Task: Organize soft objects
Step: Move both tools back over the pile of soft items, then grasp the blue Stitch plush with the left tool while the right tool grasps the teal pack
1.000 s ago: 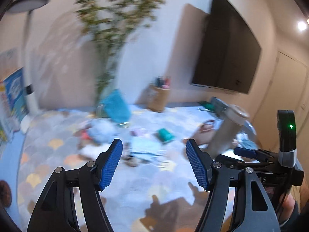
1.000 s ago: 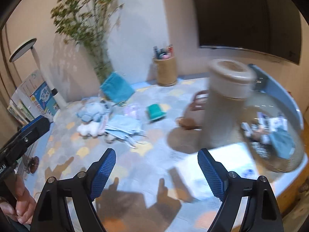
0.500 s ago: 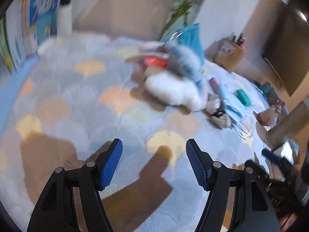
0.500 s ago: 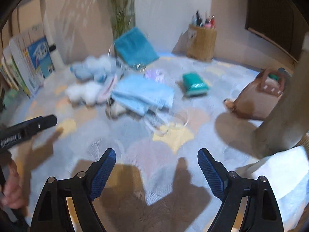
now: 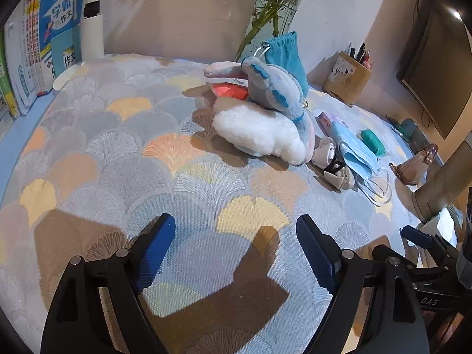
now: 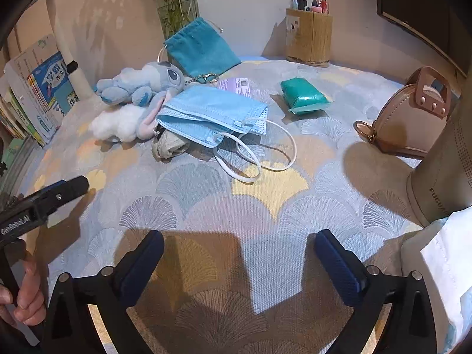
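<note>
Here, the left hand-held gripper [image 5: 236, 242] hangs over a bare patch of the fan-patterned table [image 5: 124, 153], its blue pads spreading apart with nothing between them. Far off to its left, a row of books [image 5: 44, 44] stands against the wall beside a white lamp post [image 5: 93, 17]. Straight beyond its fingertips, well apart from them, lies a plush toy [image 5: 265, 112], blue-grey on top and white beneath, with a red item [image 5: 230, 90] tucked behind it and a teal drawstring pouch [image 5: 284, 56] leaning at the wall by a glass vase of green stems [image 5: 274, 14]. Ahead and to the right of that gripper sit rolled socks [image 5: 333, 162], touching the plush, then a blue face mask [image 5: 357, 150] whose ear loops trail on the table.

The right hand-held gripper [image 6: 239, 262] is also over bare cloth, jaws opening wide and empty. To its left the other gripper's black finger pokes in, held by a hand [image 6: 26, 298]. Ahead of it the mask overlaps the socks, with a lilac packet [image 6: 236, 85] behind. Further right lie a green wrapped pack [image 6: 303, 96], a wooden pen holder [image 6: 309, 38] at the wall, a tan coin purse [image 6: 413, 124], and, nearest on its right, a beige flask [image 6: 442, 171] standing beside white paper [image 6: 442, 265].
</note>
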### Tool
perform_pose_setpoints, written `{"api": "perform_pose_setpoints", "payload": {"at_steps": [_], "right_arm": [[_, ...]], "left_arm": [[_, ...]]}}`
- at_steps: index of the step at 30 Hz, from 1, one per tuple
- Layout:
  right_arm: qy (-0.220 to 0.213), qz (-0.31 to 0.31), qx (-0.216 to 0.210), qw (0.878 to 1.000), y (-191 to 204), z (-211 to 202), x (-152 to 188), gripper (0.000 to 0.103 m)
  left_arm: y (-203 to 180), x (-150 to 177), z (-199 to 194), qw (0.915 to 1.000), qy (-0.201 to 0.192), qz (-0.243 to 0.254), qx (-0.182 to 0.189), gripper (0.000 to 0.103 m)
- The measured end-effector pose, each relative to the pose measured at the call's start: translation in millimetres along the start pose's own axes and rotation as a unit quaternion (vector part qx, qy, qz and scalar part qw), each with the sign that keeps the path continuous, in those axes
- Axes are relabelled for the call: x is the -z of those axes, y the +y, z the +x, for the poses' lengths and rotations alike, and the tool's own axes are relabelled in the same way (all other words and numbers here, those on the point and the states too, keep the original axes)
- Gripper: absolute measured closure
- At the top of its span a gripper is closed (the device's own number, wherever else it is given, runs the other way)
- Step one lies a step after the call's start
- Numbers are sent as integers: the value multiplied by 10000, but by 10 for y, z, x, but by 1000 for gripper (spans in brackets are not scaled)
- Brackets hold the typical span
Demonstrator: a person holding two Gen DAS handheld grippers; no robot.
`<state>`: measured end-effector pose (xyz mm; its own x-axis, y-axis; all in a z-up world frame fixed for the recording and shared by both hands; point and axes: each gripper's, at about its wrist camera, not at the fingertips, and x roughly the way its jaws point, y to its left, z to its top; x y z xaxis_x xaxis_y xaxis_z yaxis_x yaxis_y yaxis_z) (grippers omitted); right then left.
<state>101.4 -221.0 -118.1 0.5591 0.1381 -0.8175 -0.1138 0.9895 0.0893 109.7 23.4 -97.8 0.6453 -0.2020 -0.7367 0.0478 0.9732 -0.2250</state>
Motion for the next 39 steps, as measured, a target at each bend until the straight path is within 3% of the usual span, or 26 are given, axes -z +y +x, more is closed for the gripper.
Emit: {"api": "perform_pose_setpoints", "payload": {"at_steps": [7, 10, 15, 19, 23, 29, 31, 35, 38, 39], "right_arm": [[-68, 56, 54, 9999, -7, -9, 31, 0], [-463, 201, -9, 9987, -64, -156, 42, 0], [-354, 296, -333, 9984, -27, -263, -71, 0], [-500, 330, -162, 9981, 53, -380, -352, 0], [-562, 379, 273, 9973, 54, -380, -737, 0], [-481, 541, 789, 9942, -172, -106, -1278, 0], [-300, 752, 687, 9943, -316, 76, -1366, 7], [-140, 1034, 436, 9936, -525, 422, -1432, 9], [38, 1031, 686, 9923, -587, 657, -1464, 10], [96, 1028, 695, 9922, -599, 703, -1464, 15]], "left_arm": [[-118, 15, 5, 9989, 15, 286, -374, 19], [-183, -13, -92, 9980, -42, 480, -420, 19], [-368, -323, -597, 9952, -452, 831, -238, 19], [-474, -698, -709, 9919, -579, 1070, -364, 19], [-503, -1023, -524, 9901, -652, 1182, -380, 19], [-570, -1328, 144, 9923, -264, 1153, -368, 19], [-617, -1359, 335, 9917, -202, 1217, -375, 19], [-705, -1375, 637, 9904, -185, 1323, -363, 19], [-751, -1311, 767, 9863, -193, 1556, -517, 19], [-739, -1284, 782, 9852, -227, 1610, -539, 19]]}}
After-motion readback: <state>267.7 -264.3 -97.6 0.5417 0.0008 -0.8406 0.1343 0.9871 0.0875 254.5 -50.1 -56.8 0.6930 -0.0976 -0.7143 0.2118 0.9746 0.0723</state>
